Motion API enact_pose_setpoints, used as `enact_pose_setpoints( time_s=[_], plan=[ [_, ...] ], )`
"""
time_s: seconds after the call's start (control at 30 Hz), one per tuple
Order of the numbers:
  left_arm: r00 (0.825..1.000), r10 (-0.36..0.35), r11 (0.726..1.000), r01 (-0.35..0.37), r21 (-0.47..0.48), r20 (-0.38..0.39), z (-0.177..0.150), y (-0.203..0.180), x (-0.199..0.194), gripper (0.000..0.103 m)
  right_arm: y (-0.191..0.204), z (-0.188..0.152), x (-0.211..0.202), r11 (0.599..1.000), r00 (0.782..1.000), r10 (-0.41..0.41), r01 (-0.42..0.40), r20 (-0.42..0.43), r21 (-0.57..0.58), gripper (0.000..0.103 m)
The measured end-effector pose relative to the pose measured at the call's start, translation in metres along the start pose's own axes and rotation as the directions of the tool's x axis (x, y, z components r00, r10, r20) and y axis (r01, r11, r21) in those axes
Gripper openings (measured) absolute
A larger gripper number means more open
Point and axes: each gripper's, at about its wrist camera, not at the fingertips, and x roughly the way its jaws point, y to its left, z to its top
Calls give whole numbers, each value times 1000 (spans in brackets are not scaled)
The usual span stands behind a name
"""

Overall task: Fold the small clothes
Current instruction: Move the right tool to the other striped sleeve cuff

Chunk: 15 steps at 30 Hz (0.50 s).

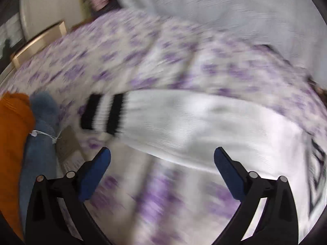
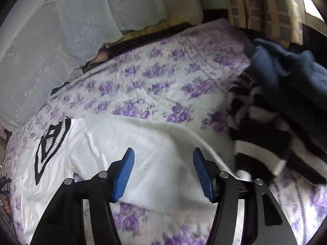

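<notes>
1. Left wrist view (blurred): an orange garment [image 1: 12,134] and a grey-blue garment [image 1: 40,134] lie left of the left claw [image 1: 162,159]. The white sweater [image 1: 204,126], its black-striped cuff [image 1: 102,114] ahead-left, stretches across the floral bedsheet [image 1: 143,61]. The claw is spread wide, holding nothing.
2. Right wrist view: a striped garment [image 2: 261,122] and a navy garment [image 2: 290,73] lie to the right, a pillow [image 2: 51,40] ahead-left. The right claw [image 2: 163,161] is spread over the sweater [image 2: 159,153], gripping nothing.

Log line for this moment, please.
left tongs: open, over sleeve cuff | right tongs: open, over white sweater | nothing gripped | fold pending
</notes>
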Motion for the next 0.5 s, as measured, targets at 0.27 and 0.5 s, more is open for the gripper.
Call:
enact_pose_setpoints(
  time_s=[0.27, 0.5],
  plan=[
    [973, -149, 878, 212, 429, -175, -121, -143, -22, 99, 6, -27, 12, 991, 989, -119, 113, -87, -70, 60],
    [967, -252, 794, 190, 577, 29, -161, -164, -104, 99, 126, -71, -36, 913, 968, 223, -248, -111, -324, 61]
  ],
)
